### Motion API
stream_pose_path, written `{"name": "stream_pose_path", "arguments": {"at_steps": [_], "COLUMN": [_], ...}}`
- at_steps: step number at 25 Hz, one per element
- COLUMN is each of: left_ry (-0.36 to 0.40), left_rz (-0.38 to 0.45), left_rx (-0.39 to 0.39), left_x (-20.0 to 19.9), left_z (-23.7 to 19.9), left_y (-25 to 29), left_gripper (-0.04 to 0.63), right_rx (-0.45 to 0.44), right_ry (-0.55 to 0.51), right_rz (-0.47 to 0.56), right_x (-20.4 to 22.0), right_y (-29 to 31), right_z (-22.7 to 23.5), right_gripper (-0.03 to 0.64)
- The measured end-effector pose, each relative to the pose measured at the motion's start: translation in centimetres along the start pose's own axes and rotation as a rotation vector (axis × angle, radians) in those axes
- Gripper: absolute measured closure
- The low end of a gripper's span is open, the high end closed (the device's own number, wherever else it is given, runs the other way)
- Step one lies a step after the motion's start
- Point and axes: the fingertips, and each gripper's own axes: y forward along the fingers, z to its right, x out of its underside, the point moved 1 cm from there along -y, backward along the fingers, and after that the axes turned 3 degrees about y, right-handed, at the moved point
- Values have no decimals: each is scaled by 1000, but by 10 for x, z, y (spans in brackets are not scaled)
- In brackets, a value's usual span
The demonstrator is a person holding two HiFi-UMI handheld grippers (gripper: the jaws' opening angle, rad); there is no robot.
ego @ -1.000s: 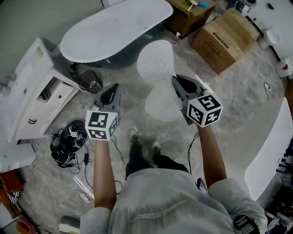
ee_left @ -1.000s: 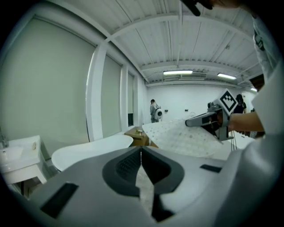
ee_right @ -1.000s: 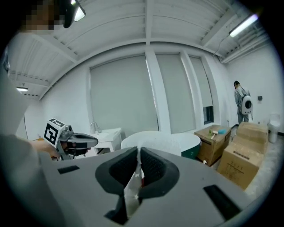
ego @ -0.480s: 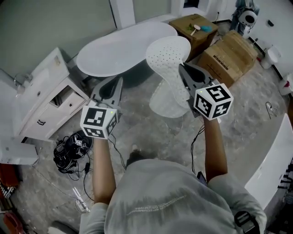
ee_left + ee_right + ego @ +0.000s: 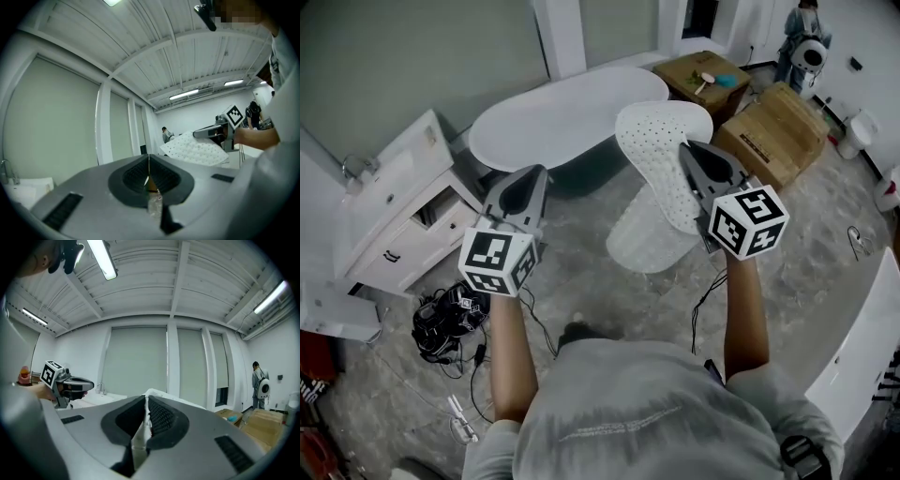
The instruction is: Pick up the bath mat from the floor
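Note:
The white perforated bath mat hangs in the air, folded, its lower half drooping toward the floor. My right gripper is shut on its upper edge; the right gripper view shows white mat pinched between the jaws of my right gripper. My left gripper is raised to the mat's left, apart from it, jaws shut with no mat in them. From the left gripper view, past my left gripper, the mat shows held out level to the right.
A white bathtub stands ahead, a white cabinet at left with a tangle of cables on the floor. Cardboard boxes sit at the back right. A person stands far back. Another white tub rim is at right.
Both grippers have risen together. The mat has come up with the right gripper and now hangs higher above the floor.

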Motion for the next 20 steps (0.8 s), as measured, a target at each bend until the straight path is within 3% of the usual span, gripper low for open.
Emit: {"name": "stream_pose_path", "arguments": {"at_steps": [9,20], "left_ry": [-36,-21], "left_rz": [-24,-58], "left_rx": [-12,38], "left_x": [17,30], "left_z": [1,12], "left_y": [-14,-9], "left_gripper": [577,577], "right_rx": [-19,-16], "right_ry": [-23,4], "right_rz": [-50,-76], "right_x": [17,31], "right_y": [-11,-12], "right_z": [-15,-17], "right_gripper": [584,584]}}
